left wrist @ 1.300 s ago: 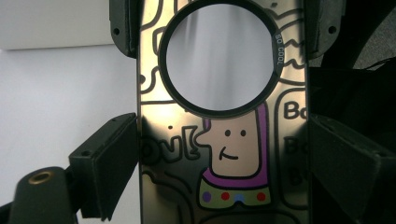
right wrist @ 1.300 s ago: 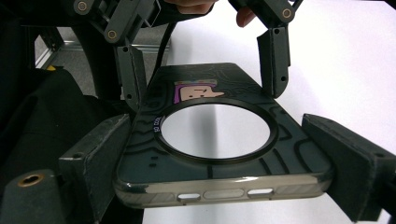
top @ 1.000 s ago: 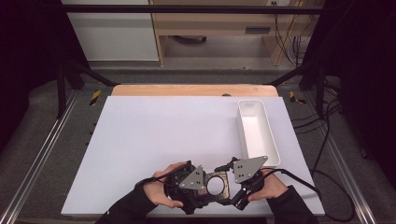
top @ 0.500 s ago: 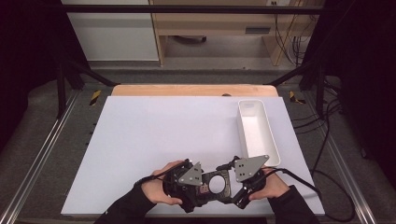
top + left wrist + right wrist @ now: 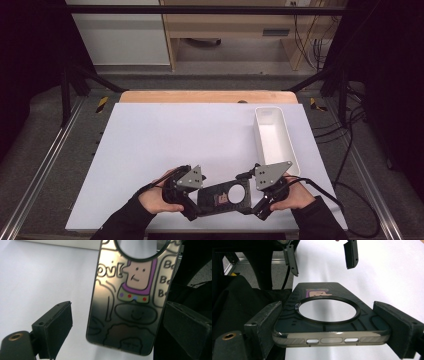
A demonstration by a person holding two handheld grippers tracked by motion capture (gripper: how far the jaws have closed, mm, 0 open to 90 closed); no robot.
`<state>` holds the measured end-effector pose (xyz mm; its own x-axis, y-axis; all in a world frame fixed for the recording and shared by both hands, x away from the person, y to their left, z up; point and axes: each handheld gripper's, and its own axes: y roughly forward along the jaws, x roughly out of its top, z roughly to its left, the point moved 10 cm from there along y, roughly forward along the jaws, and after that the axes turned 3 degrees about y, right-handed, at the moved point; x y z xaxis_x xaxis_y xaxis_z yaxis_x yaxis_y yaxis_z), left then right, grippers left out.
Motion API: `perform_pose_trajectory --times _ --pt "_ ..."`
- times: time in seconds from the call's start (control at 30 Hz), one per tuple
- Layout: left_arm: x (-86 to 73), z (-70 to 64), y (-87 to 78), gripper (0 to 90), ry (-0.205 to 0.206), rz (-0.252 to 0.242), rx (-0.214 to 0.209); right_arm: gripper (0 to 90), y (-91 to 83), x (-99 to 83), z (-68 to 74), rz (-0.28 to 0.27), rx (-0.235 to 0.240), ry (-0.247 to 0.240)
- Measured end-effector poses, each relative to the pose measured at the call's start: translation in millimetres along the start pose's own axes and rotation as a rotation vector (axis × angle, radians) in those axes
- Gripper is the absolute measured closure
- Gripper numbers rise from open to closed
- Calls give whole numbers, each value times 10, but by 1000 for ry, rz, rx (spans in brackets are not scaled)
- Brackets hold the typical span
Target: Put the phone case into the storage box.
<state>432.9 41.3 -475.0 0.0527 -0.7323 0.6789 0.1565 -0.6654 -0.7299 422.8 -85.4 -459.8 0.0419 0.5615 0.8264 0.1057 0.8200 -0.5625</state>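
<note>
Right gripper (image 5: pixel 329 322) has the phone case (image 5: pixel 329 315) clamped across its end, jaws pressing both long edges, holding it near the table's (image 5: pixel 150 140) front edge. Left gripper (image 5: pixel 120 322) sits spread around the other end, not pinching (the cartoon print faces its camera). Looks like a handover; next, the left must close squarely before the right lets go.

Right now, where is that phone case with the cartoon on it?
In the high view the phone case is at the table's near edge, between the left tool and the right tool, near the white tray.
</note>
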Motion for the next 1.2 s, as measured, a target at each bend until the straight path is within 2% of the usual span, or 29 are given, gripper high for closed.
perform_pose_trajectory --times 0.17,0.23,0.27,0.47,0.7,0.8,0.97,1.2 --pt "-35 48 -20 51 -4 -1 14 120 -47 33 -28 18 -10 0" --pt "-59 60 -25 48 21 17 28 120 -64 51 -40 28 -13 -4" --pt "-70 59 -24 49 20 24 30 120 -72 62 -49 32 -15 -6" --pt "-139 54 -1 22 -15 81 -2 120 -103 120 -90 51 -19 -9" --pt "-173 35 67 14 -21 152 -38 120 -98 181 -117 77 -16 -15" --pt "-184 27 104 3 -13 179 -56 120 -83 196 -121 95 -10 -15" --pt "-170 17 153 0 -2 188 -77 121 -50 219 -132 117 -6 -17" --pt "-167 13 239 0 27 231 -85 121 -20 275 -129 144 1 -21"
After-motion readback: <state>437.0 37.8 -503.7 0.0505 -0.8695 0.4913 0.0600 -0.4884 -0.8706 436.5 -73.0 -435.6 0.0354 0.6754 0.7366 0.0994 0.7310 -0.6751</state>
